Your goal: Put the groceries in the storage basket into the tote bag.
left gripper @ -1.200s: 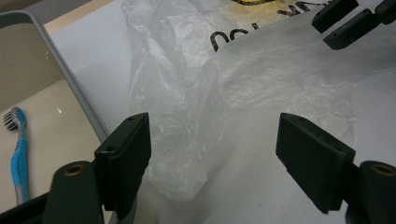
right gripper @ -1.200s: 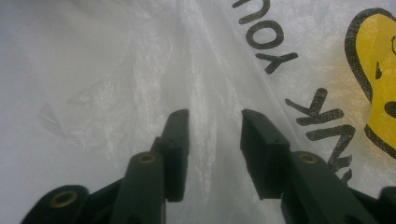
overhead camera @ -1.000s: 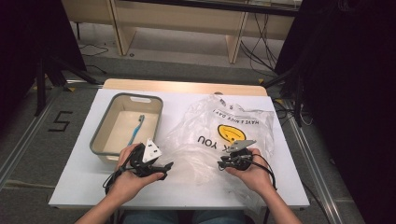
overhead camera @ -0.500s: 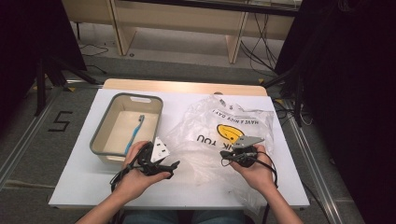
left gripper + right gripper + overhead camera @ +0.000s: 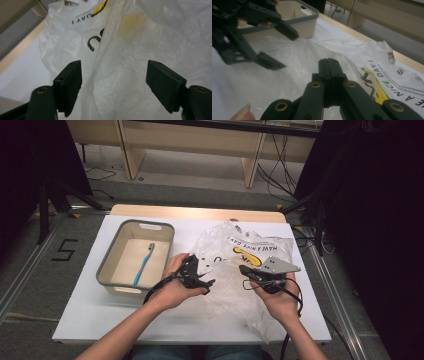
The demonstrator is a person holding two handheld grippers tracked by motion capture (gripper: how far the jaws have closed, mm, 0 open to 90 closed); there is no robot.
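Right gripper [image 5: 329, 65]: jaws pressed together, apparently pinching film of plastic bag [image 5: 250, 270], raised off table [image 5: 90, 320]. Left gripper [image 5: 113, 82]: jaws wide, just been narrowing slightly, bag fold between pads, not pinched. Bag at table centre-right, beside bin [image 5: 112, 270] holding toothbrush [image 5: 144, 265]. Step judged: opening bag mouth. Next: clamp left on opposite layer, pull apart.

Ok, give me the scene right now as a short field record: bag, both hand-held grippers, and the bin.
bag: white plastic bag, crumpled, yellow smiley print, lying on the white table
right hand-held gripper: jaws shut, apparently pinching a fold of the bag's film
left hand-held gripper: jaws open, a raised bag fold between them, pads not pressing
bin: beige bin with grey rim, left of the bag
bin contents: blue toothbrush lying flat inside
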